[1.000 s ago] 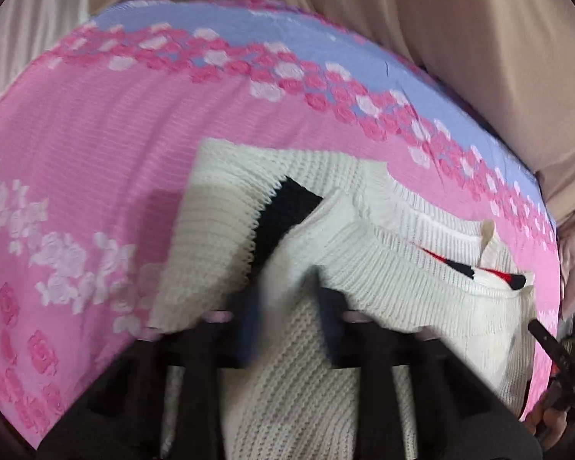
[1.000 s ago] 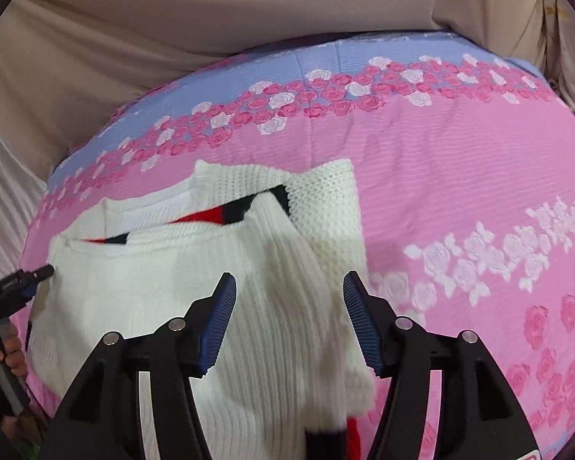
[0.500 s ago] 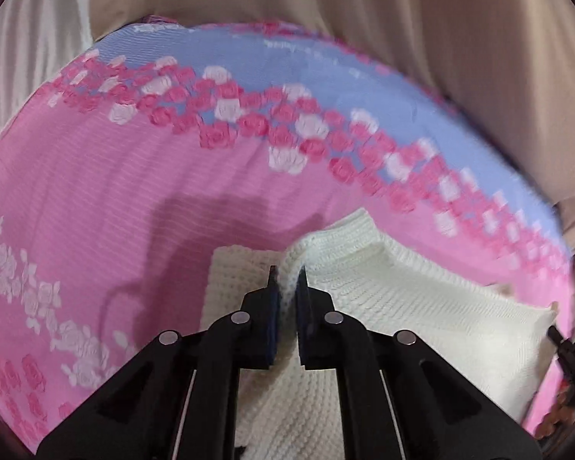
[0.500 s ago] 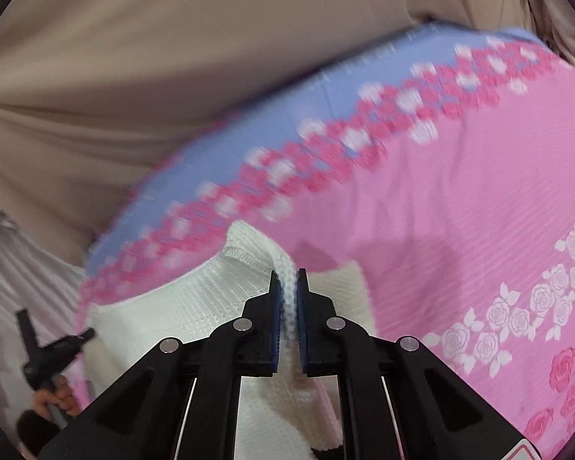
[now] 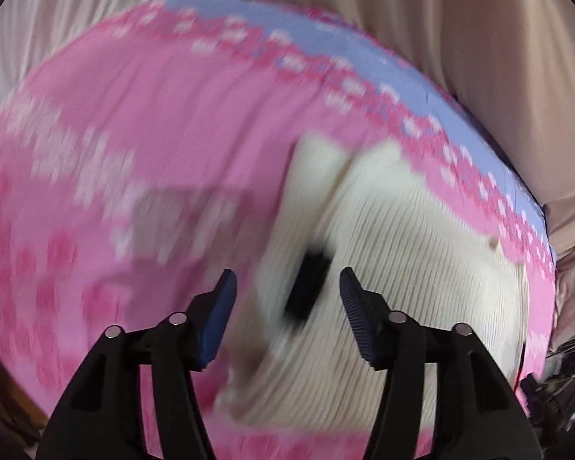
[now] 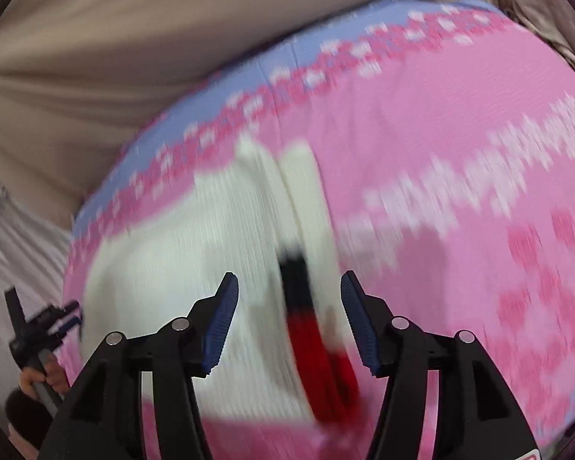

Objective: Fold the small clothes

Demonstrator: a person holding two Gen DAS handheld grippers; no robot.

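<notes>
Half a second ago both my grippers were pinched on the white knit sweater [image 5: 414,268]; now the left gripper [image 5: 287,306] and right gripper [image 6: 289,308] stand with jaws wide and empty above it. I judge the fold just laid and released. The sweater lies on the pink floral bedsheet [image 5: 153,134], toward its lilac far edge. Its long axis seems to run crosswise between my two grippers, black-and-red trim [image 6: 306,318] at the right end; blur hides more.

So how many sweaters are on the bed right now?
1. A white sweater lies on the pink bedspread, ahead of both open grippers, left and right. Folded layers could hide something underneath.
</notes>
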